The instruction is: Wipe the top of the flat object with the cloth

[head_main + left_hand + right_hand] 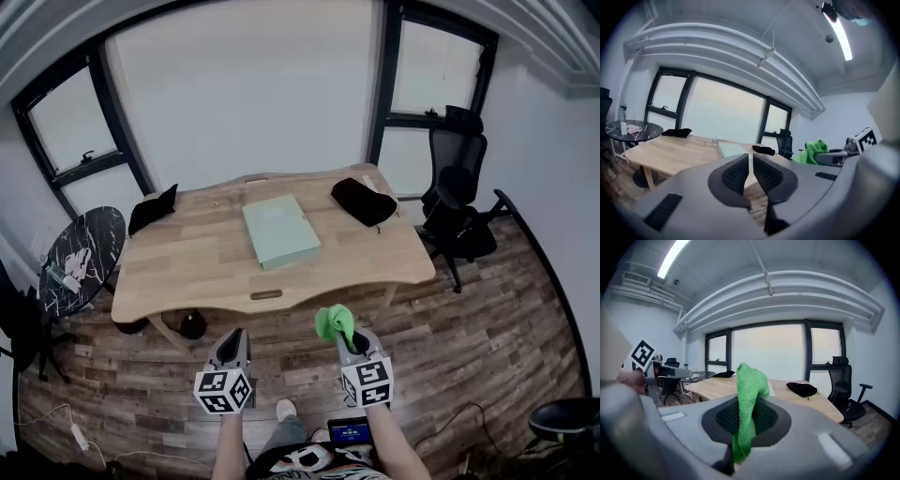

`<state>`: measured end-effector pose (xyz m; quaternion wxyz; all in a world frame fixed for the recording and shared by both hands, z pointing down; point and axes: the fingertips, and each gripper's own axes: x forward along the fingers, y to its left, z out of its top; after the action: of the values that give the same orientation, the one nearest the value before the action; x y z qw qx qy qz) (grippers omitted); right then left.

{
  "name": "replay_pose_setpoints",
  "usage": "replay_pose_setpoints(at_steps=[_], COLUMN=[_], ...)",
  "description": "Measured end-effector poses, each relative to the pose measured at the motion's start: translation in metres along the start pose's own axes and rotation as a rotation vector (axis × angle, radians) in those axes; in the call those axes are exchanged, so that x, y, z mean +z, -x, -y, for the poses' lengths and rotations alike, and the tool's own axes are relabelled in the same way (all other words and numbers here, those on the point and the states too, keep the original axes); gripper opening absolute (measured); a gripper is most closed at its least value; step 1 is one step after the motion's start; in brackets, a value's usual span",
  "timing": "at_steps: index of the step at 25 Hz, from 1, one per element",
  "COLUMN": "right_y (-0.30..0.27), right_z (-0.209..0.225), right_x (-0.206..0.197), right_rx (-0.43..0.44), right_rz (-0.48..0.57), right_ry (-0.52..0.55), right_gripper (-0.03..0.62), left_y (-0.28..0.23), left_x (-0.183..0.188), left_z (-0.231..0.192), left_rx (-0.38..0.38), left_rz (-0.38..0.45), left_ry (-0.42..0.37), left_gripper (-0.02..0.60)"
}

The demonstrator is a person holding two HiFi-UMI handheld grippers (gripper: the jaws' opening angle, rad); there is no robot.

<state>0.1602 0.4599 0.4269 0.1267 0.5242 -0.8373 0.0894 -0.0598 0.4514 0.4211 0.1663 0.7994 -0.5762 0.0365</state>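
A pale green flat object (279,231) lies in the middle of the wooden table (187,267), well ahead of both grippers. My right gripper (343,335) is shut on a bright green cloth (332,322), which sticks up between its pads and hangs down in the right gripper view (749,394). My left gripper (234,340) is held beside it; its jaws stand almost together with nothing between them (751,168). Both grippers hover over the floor, short of the table's near edge. From the left gripper view, the flat object (731,149) and the cloth (813,151) both show.
Two black pouches lie on the table, one at the back left (153,208) and one at the back right (364,201). A black office chair (459,202) stands to the right of the table. At the left is a round dark marble side table (82,255).
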Motion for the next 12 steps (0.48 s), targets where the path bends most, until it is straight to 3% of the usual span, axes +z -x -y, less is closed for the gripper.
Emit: replay_pose_setpoints(at_steps=[12], right_y=[0.0048], right_z=[0.0059], right_x=[-0.0034], right_rx=[-0.003], right_rz=[-0.006], right_ry=[-0.017], right_gripper=[0.025], left_y=[0.0059], left_x=[-0.0031], left_z=[0.0057], left_rx=[0.006], left_rz=[-0.008], left_ry=[-0.001], left_gripper=[0.029])
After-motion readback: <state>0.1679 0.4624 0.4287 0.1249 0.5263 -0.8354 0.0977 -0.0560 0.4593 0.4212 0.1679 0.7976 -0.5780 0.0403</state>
